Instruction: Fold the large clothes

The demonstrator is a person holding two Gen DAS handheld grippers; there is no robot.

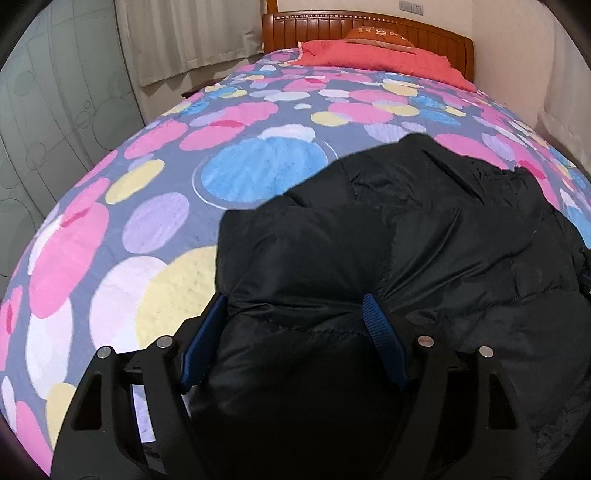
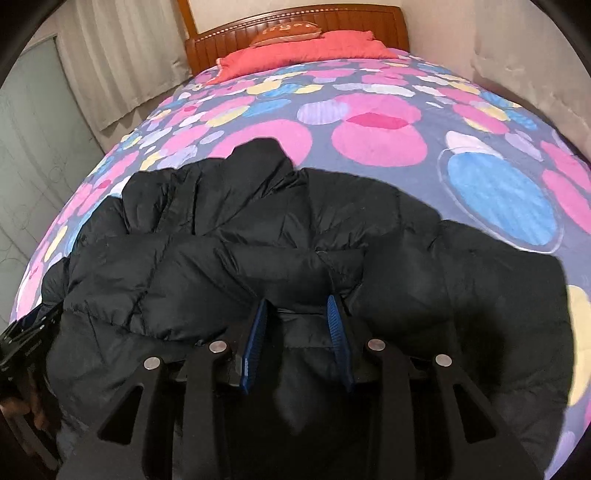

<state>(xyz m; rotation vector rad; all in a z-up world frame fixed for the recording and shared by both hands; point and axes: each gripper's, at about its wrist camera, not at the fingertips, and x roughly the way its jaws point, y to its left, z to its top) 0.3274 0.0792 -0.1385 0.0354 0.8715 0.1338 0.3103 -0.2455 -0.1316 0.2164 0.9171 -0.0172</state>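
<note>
A black puffer jacket [image 1: 424, 229] lies bunched on the bed, near its foot; it also shows in the right wrist view [image 2: 258, 229]. My left gripper [image 1: 295, 310] has its blue-padded jaws wide apart around a thick fold of the jacket's near edge. My right gripper [image 2: 301, 308] has its jaws closer together, clamped on a fold of the jacket's near edge. The left gripper's body shows at the left edge of the right wrist view [image 2: 26, 339].
The bed has a quilt [image 1: 155, 192] with pink, blue and yellow circles. A red pillow [image 1: 380, 59] and an orange cushion [image 1: 380, 35] lie by the wooden headboard [image 1: 332, 31]. Curtains [image 1: 184, 37] and a glass wardrobe door [image 1: 55, 122] stand left; a wall is right.
</note>
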